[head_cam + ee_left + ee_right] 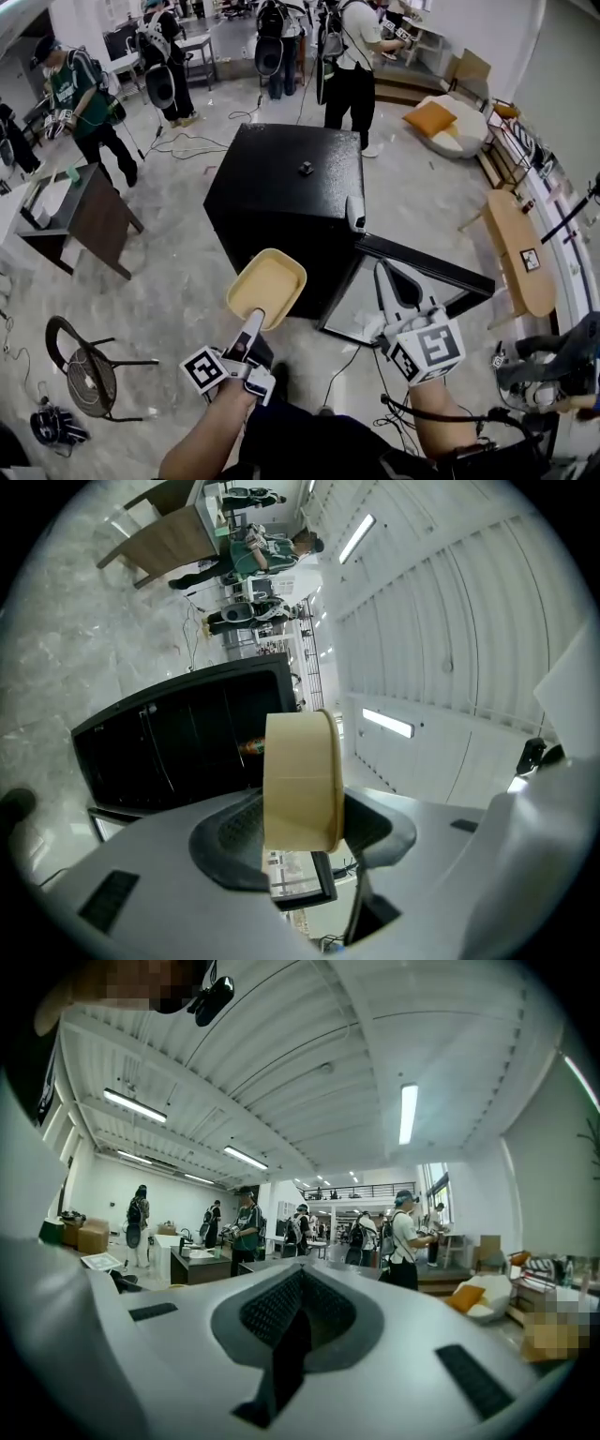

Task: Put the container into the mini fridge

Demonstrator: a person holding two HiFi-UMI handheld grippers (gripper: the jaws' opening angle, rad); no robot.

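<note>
Room: a big hall with a pale marbled floor [178,281]; people [352,56] stand at the far side.
Fridge: the black mini fridge [281,187] stands on the floor in the middle, with its door [427,265] swung open to the right.
Container: the shallow yellow container [268,286] is in the air, just in front of the fridge's near front corner and outside the fridge.
Left gripper: the left gripper [253,323] is clamped on the container's near edge, 1 jaw on each side of the wall. In its own view the container [300,780] stands on edge between the jaws, with the fridge's dark front behind it.
Right gripper: the right gripper [384,274] has its jaws together and nothing between them. It hovers just beside the open door, to the right of the container and apart from it.
Nearby: 1 small dark thing [306,168] sits on top of the fridge. A brown worktop [89,211] and a round chair [84,370] are well to the left. Cables [352,361] trail over the floor near the door.
In the way: the container's far rim overlaps the fridge's front edge in the head view; whether they touch cannot be told.
</note>
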